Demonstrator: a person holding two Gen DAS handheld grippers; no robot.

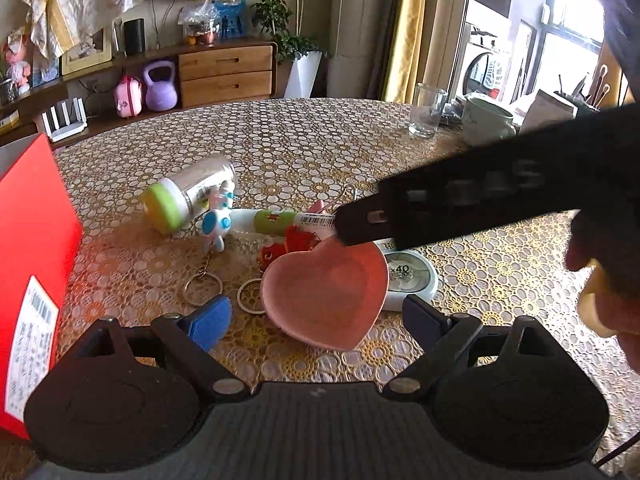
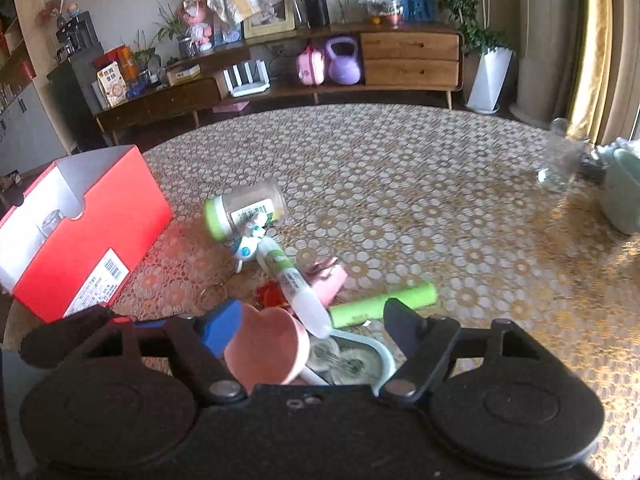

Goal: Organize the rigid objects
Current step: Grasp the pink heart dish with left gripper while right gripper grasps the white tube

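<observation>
Clutter lies heaped mid-worktop (image 1: pixel 360 140), beside an open red box (image 2: pixel 92 232) likely meant to receive it. Left claw (image 1: pixel 316 316) hangs released around the pink heart dish (image 1: pixel 328 292); right claw (image 2: pixel 310 328), also released, straddles the dish from the other side without gripping.

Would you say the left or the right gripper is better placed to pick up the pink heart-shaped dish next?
Probably the left. The pink heart-shaped dish lies centred ahead of the open left gripper, unobstructed. The right gripper reaches over the white tube and round container, so it crowds them.
</observation>
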